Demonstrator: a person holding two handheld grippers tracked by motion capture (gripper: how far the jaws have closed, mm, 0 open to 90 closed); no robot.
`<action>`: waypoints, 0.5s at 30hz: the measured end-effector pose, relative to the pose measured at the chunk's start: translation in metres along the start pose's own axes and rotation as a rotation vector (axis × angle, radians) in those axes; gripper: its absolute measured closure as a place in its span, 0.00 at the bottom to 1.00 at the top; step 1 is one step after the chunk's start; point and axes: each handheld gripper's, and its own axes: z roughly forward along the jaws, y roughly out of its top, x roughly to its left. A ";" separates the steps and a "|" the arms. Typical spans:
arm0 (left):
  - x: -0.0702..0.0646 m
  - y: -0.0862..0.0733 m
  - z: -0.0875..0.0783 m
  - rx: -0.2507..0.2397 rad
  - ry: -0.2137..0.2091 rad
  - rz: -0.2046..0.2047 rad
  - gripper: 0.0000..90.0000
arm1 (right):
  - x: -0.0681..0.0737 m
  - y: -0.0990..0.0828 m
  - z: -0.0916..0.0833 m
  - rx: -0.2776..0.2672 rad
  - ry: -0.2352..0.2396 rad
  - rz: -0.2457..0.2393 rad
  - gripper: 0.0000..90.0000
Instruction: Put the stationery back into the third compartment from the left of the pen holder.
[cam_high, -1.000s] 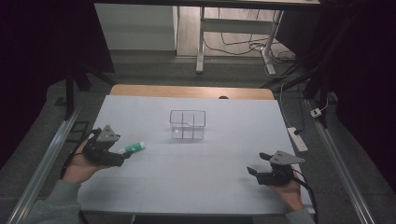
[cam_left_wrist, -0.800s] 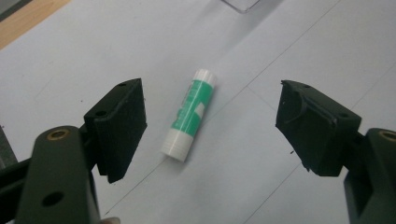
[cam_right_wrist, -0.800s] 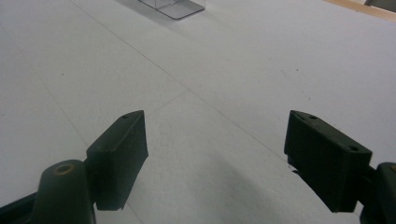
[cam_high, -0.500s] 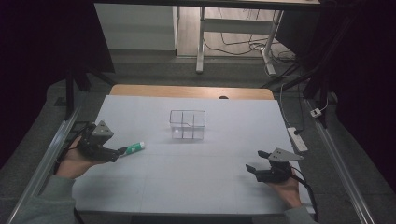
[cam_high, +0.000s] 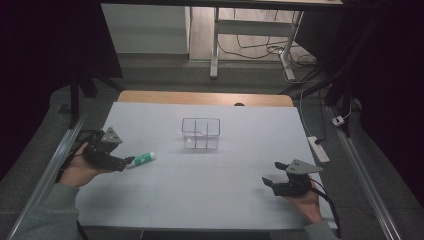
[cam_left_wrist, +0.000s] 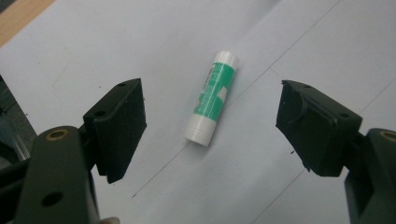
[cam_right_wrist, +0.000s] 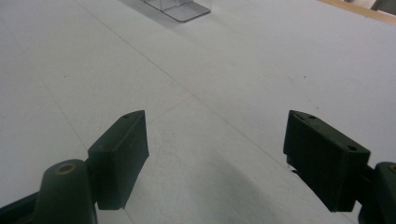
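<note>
A green and white glue stick (cam_high: 141, 159) lies flat on the white table at the left. In the left gripper view the glue stick (cam_left_wrist: 211, 98) lies between the two black jaws, clear of both. My left gripper (cam_high: 124, 164) is open, low over the table, its jaws just at the stick's near end. A clear plastic box with compartments (cam_high: 200, 133) stands in the middle of the table; its corner (cam_right_wrist: 180, 8) shows at the top of the right gripper view. My right gripper (cam_high: 270, 183) rests open at the front right with nothing between its jaws.
The white sheet (cam_high: 210, 180) covers the table, with a wooden edge (cam_high: 200, 98) at the back. A white power strip (cam_high: 318, 149) lies off the right side. Metal rails (cam_high: 55, 165) run along both sides of the table.
My left gripper has pulled back to the left and tilted down, its jaws now at the glue stick's near end. The right gripper has barely shifted.
</note>
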 end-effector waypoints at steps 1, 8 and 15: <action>0.001 0.000 0.002 0.012 -0.002 0.006 0.26 | 0.000 0.000 0.000 -0.006 0.002 0.003 0.24; 0.005 0.000 0.026 0.070 -0.034 0.003 0.26 | 0.001 0.001 -0.003 -0.004 -0.003 -0.004 0.24; 0.011 -0.003 0.052 0.142 -0.070 0.030 0.28 | 0.002 0.000 -0.003 -0.001 -0.004 -0.006 0.24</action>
